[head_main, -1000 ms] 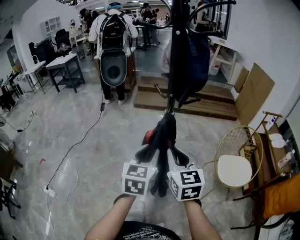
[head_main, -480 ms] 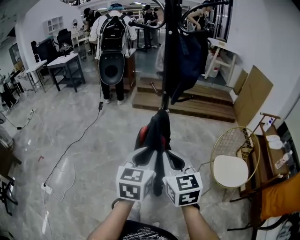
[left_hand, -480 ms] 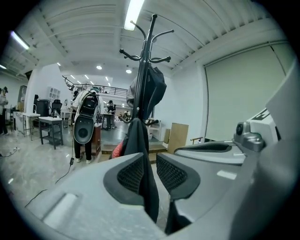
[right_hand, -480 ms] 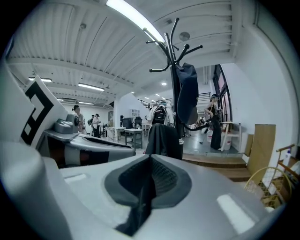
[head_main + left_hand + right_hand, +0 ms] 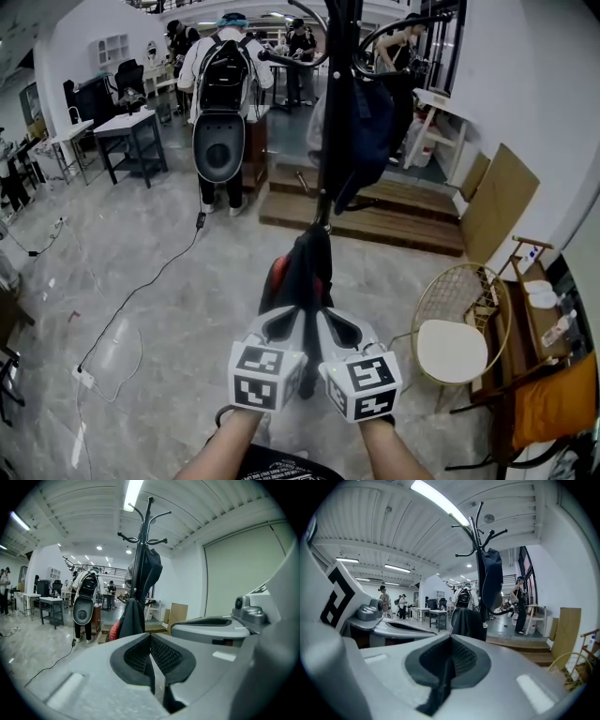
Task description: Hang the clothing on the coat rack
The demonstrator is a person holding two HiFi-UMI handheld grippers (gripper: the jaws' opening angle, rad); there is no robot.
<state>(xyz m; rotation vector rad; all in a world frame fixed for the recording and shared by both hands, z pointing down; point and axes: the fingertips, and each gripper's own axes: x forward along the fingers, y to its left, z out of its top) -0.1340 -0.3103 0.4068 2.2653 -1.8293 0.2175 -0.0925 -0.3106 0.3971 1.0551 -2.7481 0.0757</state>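
Observation:
A black garment with a red part (image 5: 302, 272) hangs bunched between my two grippers, just in front of me. My left gripper (image 5: 289, 323) and right gripper (image 5: 328, 325) sit side by side, each shut on a fold of this black fabric. Dark cloth shows pinched between the pads of the left gripper (image 5: 151, 657) and of the right gripper (image 5: 450, 658). The garment (image 5: 132, 618) (image 5: 466, 623) rises past the jaws. Ahead stands the black coat rack (image 5: 333, 112) (image 5: 143, 541) (image 5: 478, 531), with a navy garment (image 5: 370, 131) hung on one hook.
A person with a black backpack (image 5: 225, 84) stands at the back left beside tables (image 5: 131, 127). A low wooden platform (image 5: 375, 214) lies behind the rack. A wire chair with a white seat (image 5: 455, 342) stands right. A cable (image 5: 141, 300) trails across the floor.
Both grippers' jaws have closed onto the black garment. The coat rack has come a little nearer, and the grippers sit slightly lower in the head view.

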